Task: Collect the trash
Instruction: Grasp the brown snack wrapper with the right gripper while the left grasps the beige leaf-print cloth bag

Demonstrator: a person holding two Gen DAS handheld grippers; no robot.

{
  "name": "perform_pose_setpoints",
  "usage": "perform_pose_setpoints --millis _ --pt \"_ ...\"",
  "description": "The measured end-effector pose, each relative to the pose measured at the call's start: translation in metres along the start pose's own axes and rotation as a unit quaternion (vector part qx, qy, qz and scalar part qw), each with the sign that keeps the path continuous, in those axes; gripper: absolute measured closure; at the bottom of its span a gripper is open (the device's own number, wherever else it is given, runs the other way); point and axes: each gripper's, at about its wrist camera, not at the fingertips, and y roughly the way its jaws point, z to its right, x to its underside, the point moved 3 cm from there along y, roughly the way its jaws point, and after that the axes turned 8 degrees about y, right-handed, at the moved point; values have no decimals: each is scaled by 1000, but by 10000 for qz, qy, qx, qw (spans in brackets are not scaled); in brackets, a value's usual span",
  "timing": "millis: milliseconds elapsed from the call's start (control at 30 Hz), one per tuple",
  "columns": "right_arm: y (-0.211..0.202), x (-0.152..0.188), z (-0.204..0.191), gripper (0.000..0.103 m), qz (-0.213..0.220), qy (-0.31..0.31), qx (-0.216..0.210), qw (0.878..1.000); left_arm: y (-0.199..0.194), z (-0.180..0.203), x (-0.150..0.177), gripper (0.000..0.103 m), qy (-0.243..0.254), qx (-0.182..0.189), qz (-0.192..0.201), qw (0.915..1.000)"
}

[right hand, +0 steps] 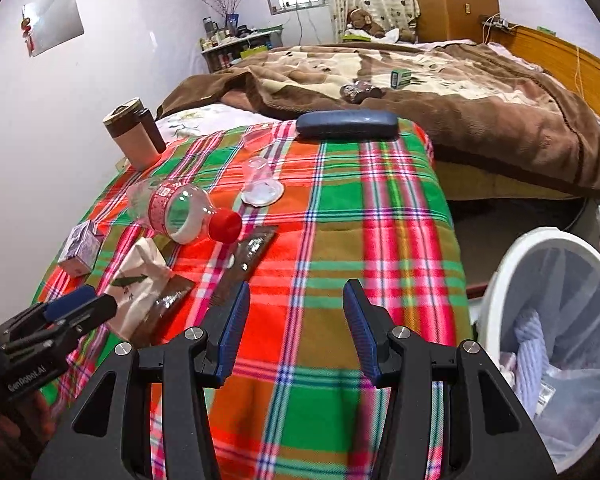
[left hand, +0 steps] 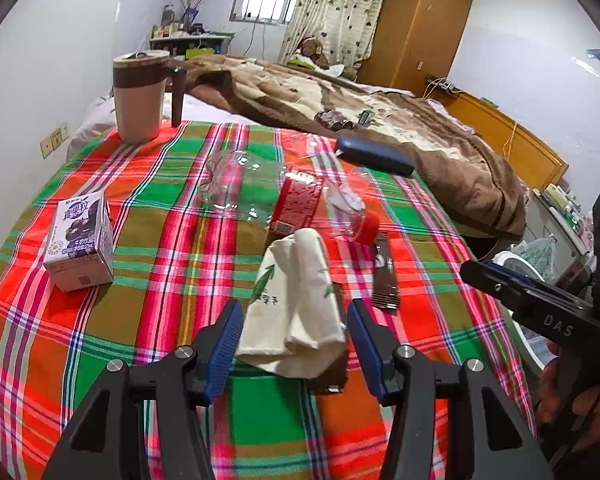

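Observation:
On the plaid cloth lie a crumpled white tissue pack (left hand: 296,308), an empty clear bottle with a red cap (left hand: 276,196), a small milk carton (left hand: 80,240), a clear plastic cup (right hand: 262,184) and a dark wrapper (left hand: 385,276). My left gripper (left hand: 296,320) is open with its fingers on either side of the tissue pack (right hand: 140,284). My right gripper (right hand: 296,312) is open and empty over bare cloth near the table's right edge. The white trash bin (right hand: 511,264) with a plastic liner stands at the right below the table.
A lidded beige mug (left hand: 140,96) stands at the far left corner. A dark blue glasses case (left hand: 373,156) lies at the far edge. Behind is a bed with a brown blanket (right hand: 419,80). A wooden wardrobe (left hand: 415,28) stands at the back.

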Motion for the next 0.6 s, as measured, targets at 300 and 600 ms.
perform_pose_setpoints --millis 300,600 --pt "21 -9 -12 53 -274 41 -76 9996 18 -7 -4 49 -93 143 -205 9996" --pt "45 -9 -22 53 -510 141 -175 9984 36 -16 -2 49 -169 78 -427 9989"
